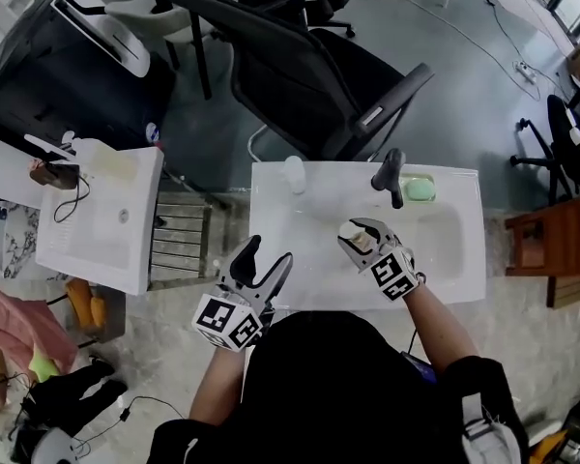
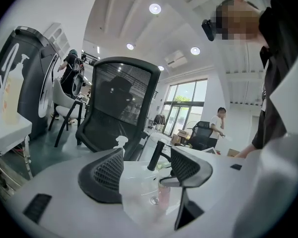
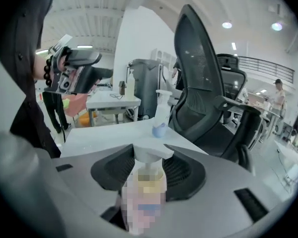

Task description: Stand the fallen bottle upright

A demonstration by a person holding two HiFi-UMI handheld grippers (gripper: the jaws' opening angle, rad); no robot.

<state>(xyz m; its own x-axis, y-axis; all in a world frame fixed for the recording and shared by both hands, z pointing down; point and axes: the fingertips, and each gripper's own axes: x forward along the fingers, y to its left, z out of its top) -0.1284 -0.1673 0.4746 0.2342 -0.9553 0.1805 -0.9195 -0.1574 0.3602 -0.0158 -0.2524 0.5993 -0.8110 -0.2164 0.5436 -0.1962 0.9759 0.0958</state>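
**A:** Right gripper first. What has it got?

**B:** It's clamped on the bottle. The jaws sit at a middling width, one pad on each side just under the white pump head. The bottle runs along the jaws, pump end toward the tips.

**A:** And where is that from above?

**B:** The head view puts it over the basin of the white counter, a little right of the middle. The bottle is a pale spot between the jaws there. I can't tell whether its base touches the basin floor.

**A:** The other side?

**B:** The left gripper has its jaws wide apart with nothing pressed between them. From above it hangs at the near edge of the counter, aimed in toward the basin and well apart from the bottle.

**A:** Further out?

**B:** There's a black faucet on the back rim, just beyond the right gripper. A green bar of soap lies beside it on the right. A clear bottle stands upright on the same rim, left of the faucet. Behind the counter is a black office chair.
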